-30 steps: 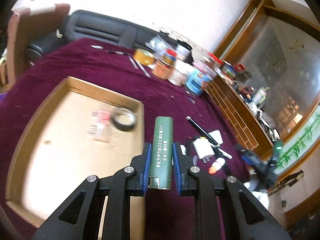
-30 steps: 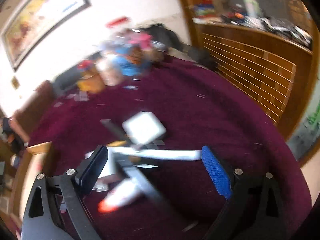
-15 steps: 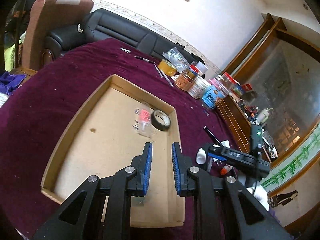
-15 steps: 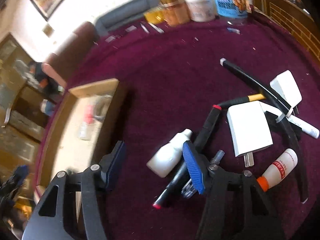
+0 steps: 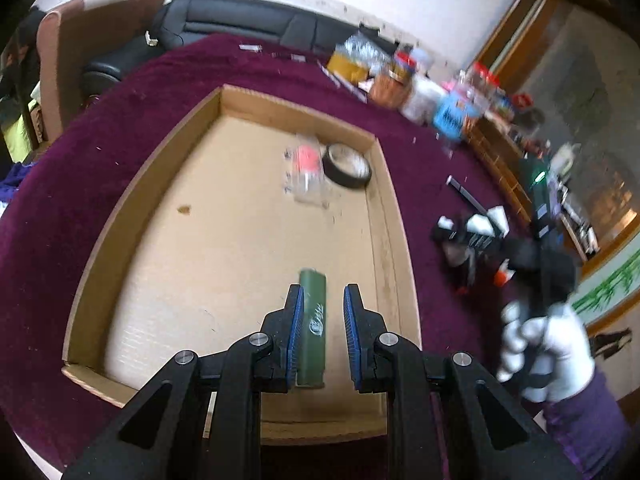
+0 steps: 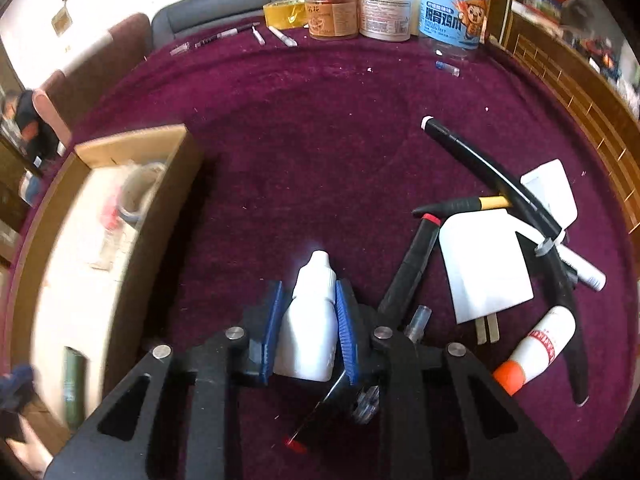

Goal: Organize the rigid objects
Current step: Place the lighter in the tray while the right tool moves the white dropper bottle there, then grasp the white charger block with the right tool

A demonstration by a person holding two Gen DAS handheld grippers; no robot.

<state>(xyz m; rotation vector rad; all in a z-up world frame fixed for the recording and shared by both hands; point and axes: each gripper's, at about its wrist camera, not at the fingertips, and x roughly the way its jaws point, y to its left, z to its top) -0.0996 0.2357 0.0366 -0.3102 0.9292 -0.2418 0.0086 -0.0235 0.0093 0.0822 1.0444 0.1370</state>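
Left gripper [image 5: 323, 308]: jaws narrow, over the cardboard tray [image 5: 384, 184]; green lighter [image 5: 313, 320] lies between the pads; whether they press it cannot be told.
Right gripper [image 6: 308, 312]: jaws just closing, now clamped on the white dropper bottle [image 6: 310, 320], on the maroon cloth [image 6: 320, 120] right of the tray.
Tray contents: tape roll [image 5: 347, 166], far right corner.
White charger [image 6: 484, 272]: right of the bottle.
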